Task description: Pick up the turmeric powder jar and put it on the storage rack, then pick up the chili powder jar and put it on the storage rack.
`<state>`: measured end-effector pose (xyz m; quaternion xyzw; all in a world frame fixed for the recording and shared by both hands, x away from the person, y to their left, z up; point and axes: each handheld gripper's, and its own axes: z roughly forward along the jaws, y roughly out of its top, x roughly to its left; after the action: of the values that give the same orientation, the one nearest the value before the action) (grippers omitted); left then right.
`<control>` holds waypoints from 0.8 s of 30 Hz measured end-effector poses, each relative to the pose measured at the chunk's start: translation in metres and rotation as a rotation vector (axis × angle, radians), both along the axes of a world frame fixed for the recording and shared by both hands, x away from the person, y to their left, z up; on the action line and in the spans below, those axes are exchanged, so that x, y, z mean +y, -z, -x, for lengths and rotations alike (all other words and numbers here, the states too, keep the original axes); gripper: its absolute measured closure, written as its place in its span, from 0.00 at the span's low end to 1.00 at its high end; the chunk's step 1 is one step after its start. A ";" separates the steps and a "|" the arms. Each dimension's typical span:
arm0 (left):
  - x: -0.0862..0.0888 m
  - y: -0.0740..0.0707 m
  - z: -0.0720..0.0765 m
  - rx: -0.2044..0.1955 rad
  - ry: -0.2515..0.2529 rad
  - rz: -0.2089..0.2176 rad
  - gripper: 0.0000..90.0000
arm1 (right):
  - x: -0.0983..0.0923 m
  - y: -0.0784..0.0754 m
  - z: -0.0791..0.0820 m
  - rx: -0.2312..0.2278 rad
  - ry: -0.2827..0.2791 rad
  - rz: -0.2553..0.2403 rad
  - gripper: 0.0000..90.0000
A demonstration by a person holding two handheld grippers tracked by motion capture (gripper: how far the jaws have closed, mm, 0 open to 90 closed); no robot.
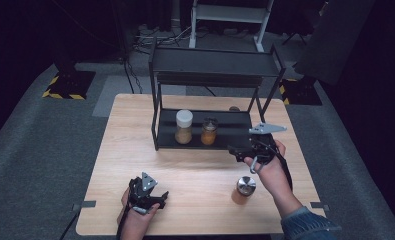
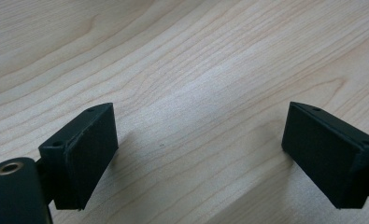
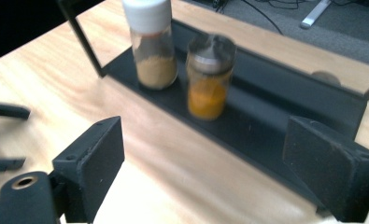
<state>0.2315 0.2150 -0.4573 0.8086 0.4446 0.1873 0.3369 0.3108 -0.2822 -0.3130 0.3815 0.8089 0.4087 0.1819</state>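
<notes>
I am working at stocking the black rack (image 1: 161,127) at twelve o'clock on the counter (image 1: 135,150), and my read is that I am between jars: two are standing on its bottom shelf, the white-lidded jar (image 1: 183,126) of tan powder and, just beside it toward three o'clock, the metal-lidded jar (image 1: 209,131) of orange powder. My right claw (image 1: 233,152) is hanging at about two o'clock, near the rack's front edge, with its jaws spread wide and gripping nothing; in the right gripper view they are framing the shelf with the orange jar (image 3: 209,77) well ahead of them, not between them. The third jar (image 1: 244,189), with a shiny metal lid, is standing on the counter at about five o'clock, close by my right wrist. My left claw (image 1: 165,196) is waiting at seven o'clock, jaws also wide and bare over plain wood. Next, I judge, the right claw is needing to swing back toward me, drop around that third jar upright, close gently and carry it to the free shelf space at the right of the orange jar.
</notes>
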 end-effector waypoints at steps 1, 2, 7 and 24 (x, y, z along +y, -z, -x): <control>0.000 0.000 0.000 -0.001 0.000 -0.001 0.12 | -0.002 0.003 0.005 -0.001 0.001 -0.002 0.14; 0.000 0.000 0.000 -0.001 0.000 -0.001 0.12 | -0.005 0.005 0.010 0.000 0.003 -0.004 0.14; 0.000 0.000 0.000 0.003 -0.002 0.003 0.12 | -0.011 0.017 0.035 -0.013 -0.001 0.000 0.14; 0.000 0.000 0.000 0.003 -0.001 0.004 0.12 | -0.028 0.068 0.067 0.039 0.009 -0.007 0.14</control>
<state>0.2319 0.2153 -0.4574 0.8079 0.4460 0.1855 0.3377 0.2434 -0.3099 -0.3809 0.3937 0.8091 0.4034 0.1664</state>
